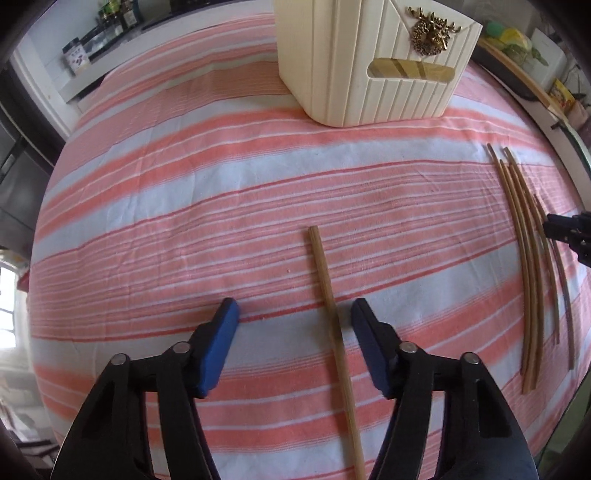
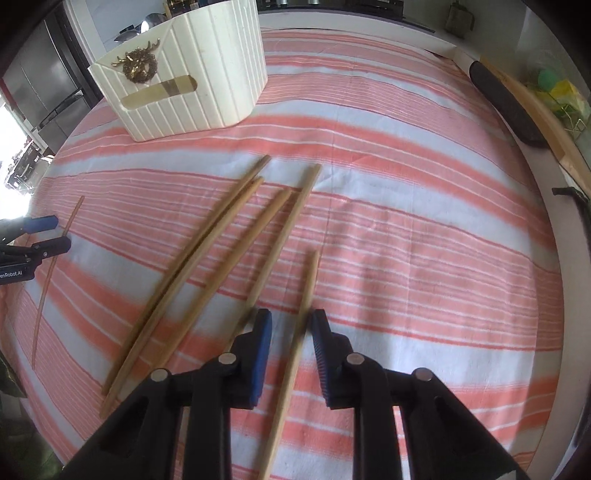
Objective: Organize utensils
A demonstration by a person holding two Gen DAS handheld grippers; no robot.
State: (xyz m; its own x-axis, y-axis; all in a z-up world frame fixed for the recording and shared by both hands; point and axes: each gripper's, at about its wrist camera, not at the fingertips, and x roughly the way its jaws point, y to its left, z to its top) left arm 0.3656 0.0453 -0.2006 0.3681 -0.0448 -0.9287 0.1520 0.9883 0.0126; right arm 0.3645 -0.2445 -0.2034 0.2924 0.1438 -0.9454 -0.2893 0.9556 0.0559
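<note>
A single wooden chopstick [image 1: 325, 273] lies on the striped cloth between the blue pads of my left gripper [image 1: 293, 317]. It is nearer the right pad, and neither pad presses on it, so the gripper is open. In the right wrist view, another chopstick [image 2: 308, 288] runs between the pads of my right gripper [image 2: 291, 328], with a gap on its left side. Several more chopsticks [image 2: 221, 243] lie fanned out just to the left. A cream ribbed utensil holder [image 2: 192, 92] with a gold stag ornament stands at the far side. My left gripper [image 2: 59, 232] shows at the left edge.
The pink and white striped cloth [image 1: 184, 206] covers the whole table. A dark oblong object [image 2: 506, 107] and a wooden board [image 2: 546, 122] lie along the right edge. Jars stand on a shelf [image 1: 110, 14] behind. The bundle of chopsticks [image 1: 528, 266] lies right of my left gripper.
</note>
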